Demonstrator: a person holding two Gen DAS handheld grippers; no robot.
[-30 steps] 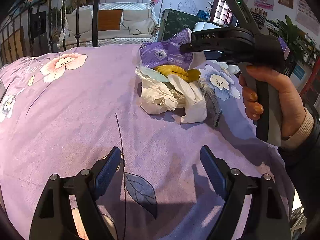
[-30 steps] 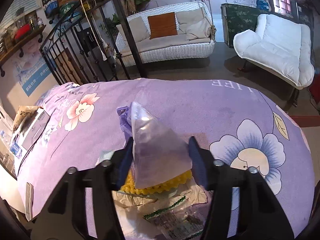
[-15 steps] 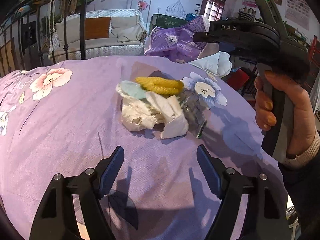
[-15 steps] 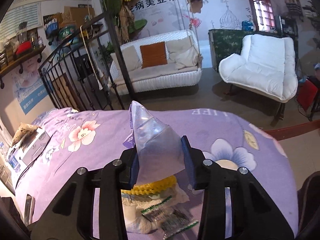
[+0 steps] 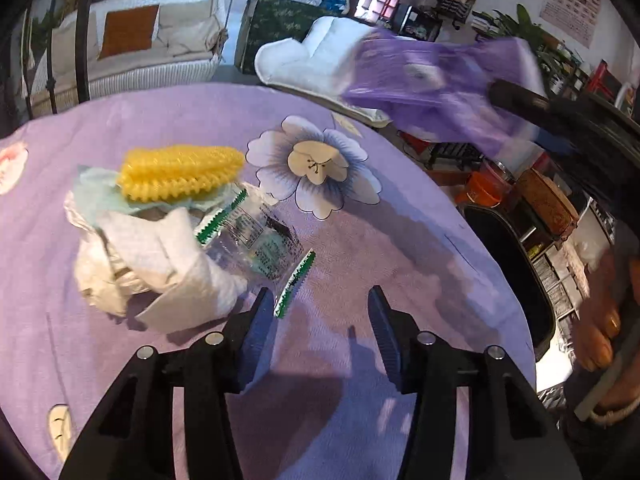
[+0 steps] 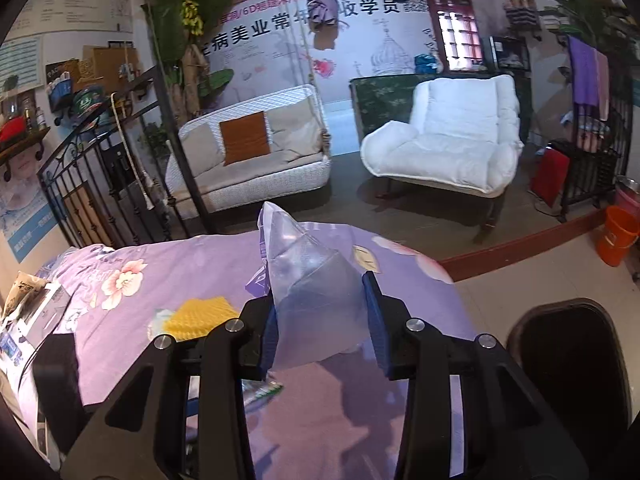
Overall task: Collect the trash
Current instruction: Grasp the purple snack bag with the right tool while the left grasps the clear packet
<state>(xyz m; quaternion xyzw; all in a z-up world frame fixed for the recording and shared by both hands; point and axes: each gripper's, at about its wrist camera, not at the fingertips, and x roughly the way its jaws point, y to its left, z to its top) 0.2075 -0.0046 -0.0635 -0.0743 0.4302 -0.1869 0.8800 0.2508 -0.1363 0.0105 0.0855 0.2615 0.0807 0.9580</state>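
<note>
Tongs on the right, clamped on a crumpled purple plastic bag, have carried it off the trash pile toward the black bin; left tongs, empty, are closing beside the pile.

A purple flowered cloth covered a table. On it sat a heap of trash: a yellow ridged sponge, crumpled white paper towels and a clear green-edged wrapper. The left gripper hovered beside the wrapper, jaws closing on nothing. Upper right, a blurred purple bag hung above a black bin.
</note>
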